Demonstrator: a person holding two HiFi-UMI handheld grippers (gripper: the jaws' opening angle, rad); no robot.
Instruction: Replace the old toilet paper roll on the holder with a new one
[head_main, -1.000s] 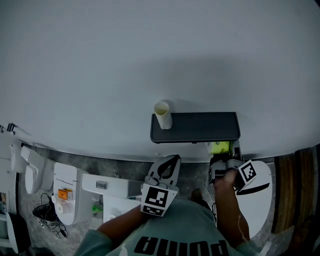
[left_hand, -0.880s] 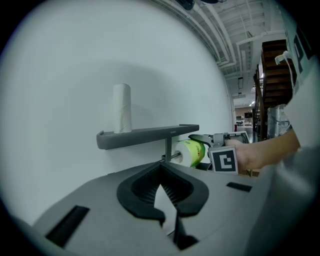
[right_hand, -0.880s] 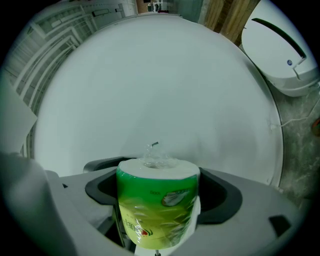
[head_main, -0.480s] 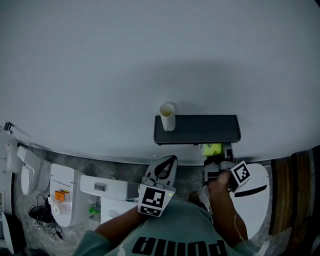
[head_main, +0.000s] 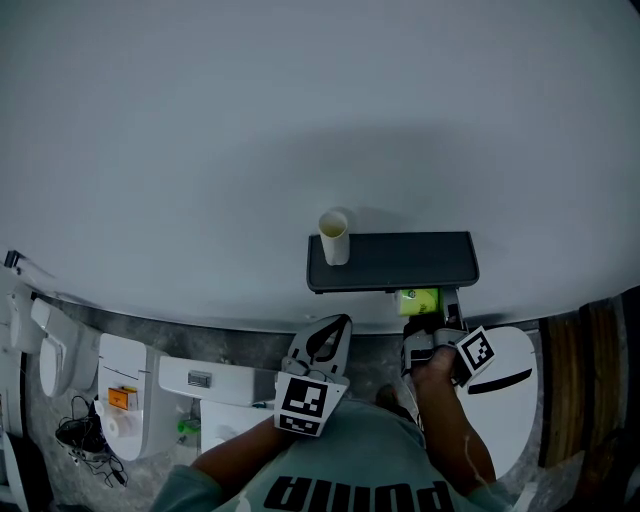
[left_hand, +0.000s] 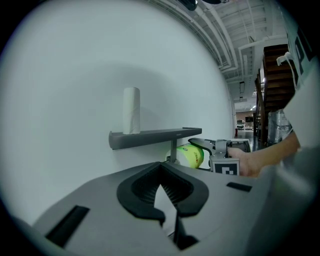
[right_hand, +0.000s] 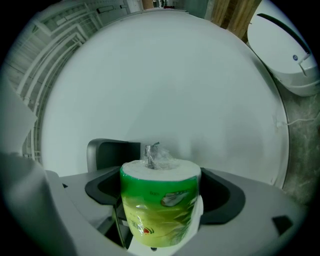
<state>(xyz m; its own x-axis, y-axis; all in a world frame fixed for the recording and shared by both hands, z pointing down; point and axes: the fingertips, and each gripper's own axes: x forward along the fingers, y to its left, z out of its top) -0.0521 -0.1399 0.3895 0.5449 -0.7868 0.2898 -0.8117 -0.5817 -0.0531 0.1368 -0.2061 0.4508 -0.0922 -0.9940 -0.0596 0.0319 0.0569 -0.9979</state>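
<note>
Head view: the old tube (head_main: 334, 236) stands upright at the left end of the dark shelf (head_main: 400, 262) on the wall. Just under the shelf's right part, the right hand-held gripper (head_main: 428, 318) pinches the new roll (head_main: 418, 299), green wrapper and all. The left hand-held gripper (head_main: 338, 328) hangs nearer and to the left, touching nothing.

Left gripper view: jaws pressed together, nothing in them. The tube is up on the shelf ahead, and the green roll sits below the shelf at right.

Right gripper view: jaws clamp the roll's sides, with the roll upright between them. A metal peg (right_hand: 150, 150) shows just behind its top, and a toilet (right_hand: 285, 50) is at far right.
</note>
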